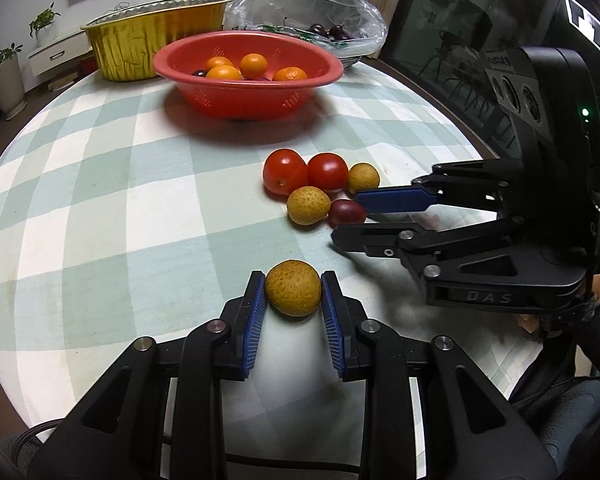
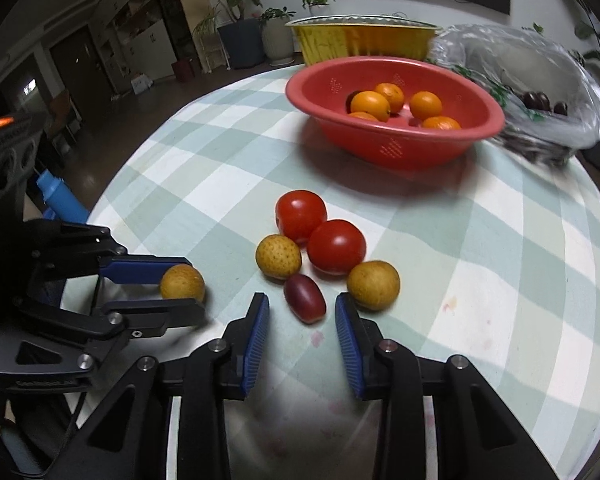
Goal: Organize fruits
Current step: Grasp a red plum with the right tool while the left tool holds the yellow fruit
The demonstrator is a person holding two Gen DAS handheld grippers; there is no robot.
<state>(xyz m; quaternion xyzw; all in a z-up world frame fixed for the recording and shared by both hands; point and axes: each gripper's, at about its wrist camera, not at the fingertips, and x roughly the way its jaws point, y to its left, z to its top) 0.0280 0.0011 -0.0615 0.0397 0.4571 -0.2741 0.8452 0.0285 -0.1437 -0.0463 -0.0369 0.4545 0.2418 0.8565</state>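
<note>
Two grippers work my green-checked tablecloth (image 1: 100, 184): my left gripper (image 1: 293, 292) clamps a speckled tan round fruit (image 1: 293, 288), while my right gripper (image 2: 302, 316) stands unclenched around a dark red oval fruit (image 2: 304, 298), beside two red tomatoes (image 2: 320, 232), before the red plastic colander (image 2: 396, 144)

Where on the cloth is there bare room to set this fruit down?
Bare cloth lies left of the tomatoes, in front of the red bowl. Crowded: the fruit cluster by the right tongs, and the back, with gold tray and bag.
</note>
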